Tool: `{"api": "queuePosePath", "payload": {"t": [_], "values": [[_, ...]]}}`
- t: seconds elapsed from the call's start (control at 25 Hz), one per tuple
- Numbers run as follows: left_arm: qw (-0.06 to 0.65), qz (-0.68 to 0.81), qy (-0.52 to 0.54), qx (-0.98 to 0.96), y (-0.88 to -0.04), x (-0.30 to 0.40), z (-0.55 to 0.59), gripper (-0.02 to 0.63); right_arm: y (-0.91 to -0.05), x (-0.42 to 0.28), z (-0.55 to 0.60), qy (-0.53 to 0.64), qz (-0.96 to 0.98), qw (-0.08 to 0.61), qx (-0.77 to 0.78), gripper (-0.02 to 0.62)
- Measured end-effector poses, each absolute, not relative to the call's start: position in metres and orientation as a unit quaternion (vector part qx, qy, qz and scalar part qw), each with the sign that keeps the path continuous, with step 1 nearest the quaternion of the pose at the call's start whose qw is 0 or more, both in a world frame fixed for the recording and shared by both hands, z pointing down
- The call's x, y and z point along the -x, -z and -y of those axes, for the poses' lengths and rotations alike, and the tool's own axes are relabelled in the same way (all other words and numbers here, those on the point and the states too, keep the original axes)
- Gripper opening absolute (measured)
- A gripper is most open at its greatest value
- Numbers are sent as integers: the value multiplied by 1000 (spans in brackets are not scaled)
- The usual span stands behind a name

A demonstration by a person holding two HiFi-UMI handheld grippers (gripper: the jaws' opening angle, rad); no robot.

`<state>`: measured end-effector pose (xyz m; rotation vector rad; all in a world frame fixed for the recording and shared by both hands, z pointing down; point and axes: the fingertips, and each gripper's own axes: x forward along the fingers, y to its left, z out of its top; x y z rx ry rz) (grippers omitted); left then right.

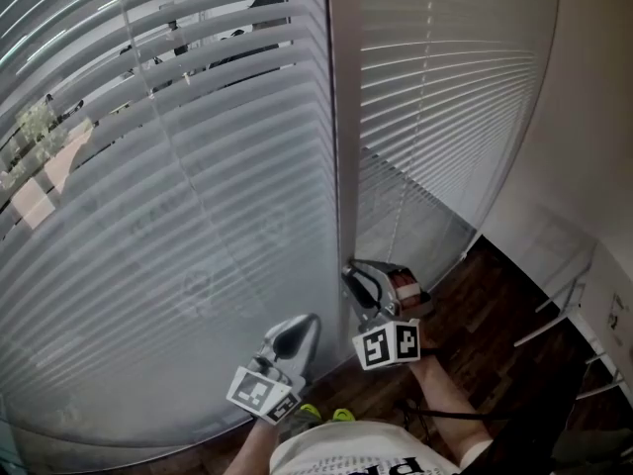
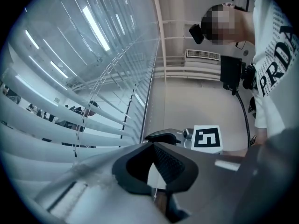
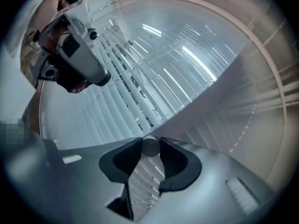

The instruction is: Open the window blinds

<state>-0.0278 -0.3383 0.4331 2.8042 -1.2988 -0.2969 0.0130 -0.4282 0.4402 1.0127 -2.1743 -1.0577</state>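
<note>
Rod point(image 3: 150, 146) of blinds point(image 1: 198, 216) pinched at right gripper point(image 1: 356, 273) jaw tips, probably hanging upright by window post point(image 1: 341, 117); slats run level; left gripper point(image 1: 302, 330) closed, empty, alongside; right hand nearer for twisting

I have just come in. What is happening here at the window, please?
A person stands at a window with slatted blinds, holding a gripper in each hand. The right gripper is closed on a round rod, probably the wand that tilts the slats, near the post between the two blinds. The left gripper is beside it, jaws together; I cannot tell if it holds anything. The blinds hang down, and the outdoors shows between the upper slats.
</note>
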Motion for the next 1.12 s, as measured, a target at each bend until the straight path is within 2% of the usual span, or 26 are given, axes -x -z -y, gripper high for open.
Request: {"api": "queuePosePath", "payload": {"t": [1.12], "values": [[30, 409, 96, -907, -436, 22, 333, -9, -434, -24, 436, 49, 904, 41, -423, 121]]}}
